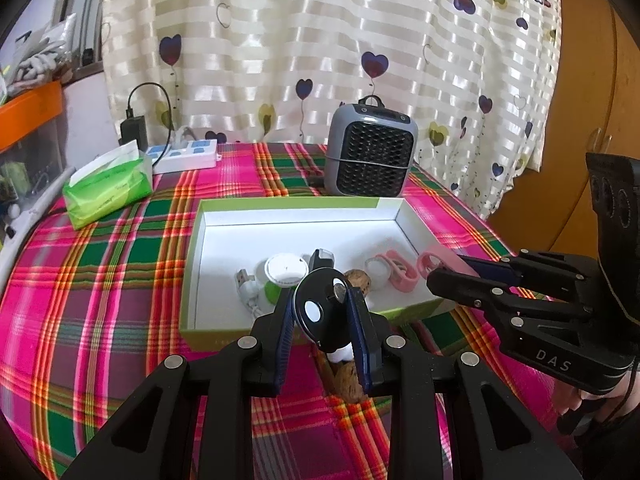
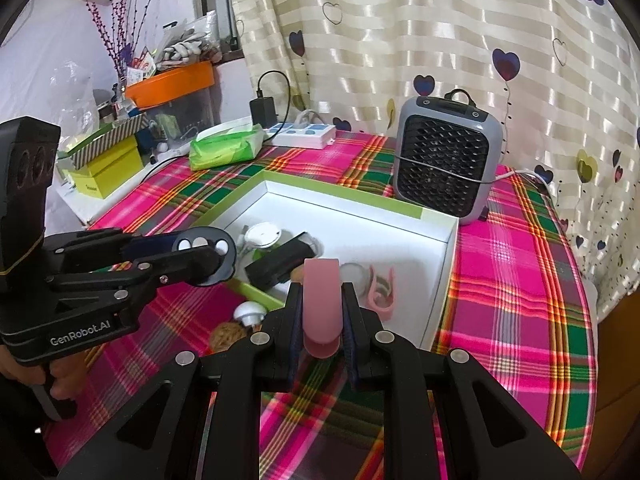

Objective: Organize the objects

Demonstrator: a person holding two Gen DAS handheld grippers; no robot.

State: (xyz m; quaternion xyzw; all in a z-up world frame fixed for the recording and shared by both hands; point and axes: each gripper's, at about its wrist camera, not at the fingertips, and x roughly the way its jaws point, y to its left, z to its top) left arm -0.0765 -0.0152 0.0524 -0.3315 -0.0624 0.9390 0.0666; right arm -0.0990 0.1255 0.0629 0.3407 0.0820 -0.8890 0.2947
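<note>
My left gripper is shut on a round black disc with white dots, held above the near rim of the open green-and-white box. It also shows in the right wrist view. My right gripper is shut on a flat pink piece over the box's near right corner; it appears in the left wrist view. In the box lie a white round case, a white cable, a black clip, a walnut and a pink clip.
A walnut and a small white mushroom-shaped piece lie on the plaid cloth before the box. A grey heater stands behind the box. A green tissue pack, a power strip and cluttered shelves are at the left.
</note>
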